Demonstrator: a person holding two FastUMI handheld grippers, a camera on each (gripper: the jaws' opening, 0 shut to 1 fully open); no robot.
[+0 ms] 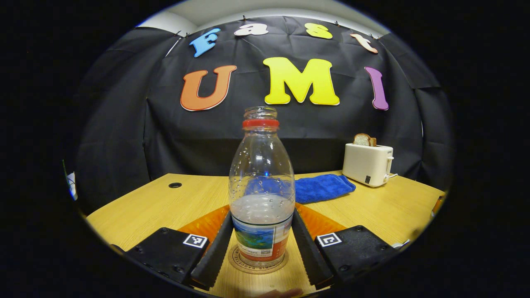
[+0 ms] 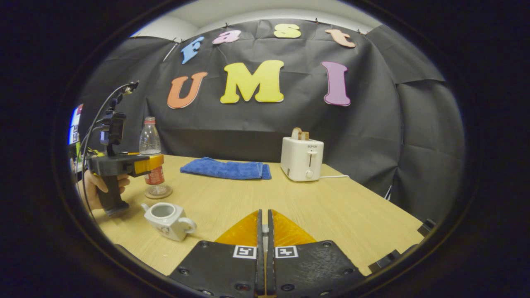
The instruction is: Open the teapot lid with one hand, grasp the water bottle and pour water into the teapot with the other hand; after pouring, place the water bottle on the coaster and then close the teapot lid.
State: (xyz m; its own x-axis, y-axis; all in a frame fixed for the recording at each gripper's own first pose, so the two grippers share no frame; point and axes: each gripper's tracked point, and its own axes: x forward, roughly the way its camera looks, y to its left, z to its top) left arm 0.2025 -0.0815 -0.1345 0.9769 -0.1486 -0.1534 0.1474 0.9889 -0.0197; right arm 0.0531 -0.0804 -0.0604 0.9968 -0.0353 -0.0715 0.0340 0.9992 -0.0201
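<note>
While upright on coaster (image 1: 257, 265), capless water bottle (image 1: 261, 194), part-filled, red-ringed neck

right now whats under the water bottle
The water bottle stands on a round coaster on the wooden table. Just the coaster's rim shows around the base; its middle is covered by the bottle.

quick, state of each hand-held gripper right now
Left hand-held gripper: fingers on either side of the water bottle standing on the coaster; whether they press it cannot be told.
Right hand-held gripper: shut, holding nothing.
</note>
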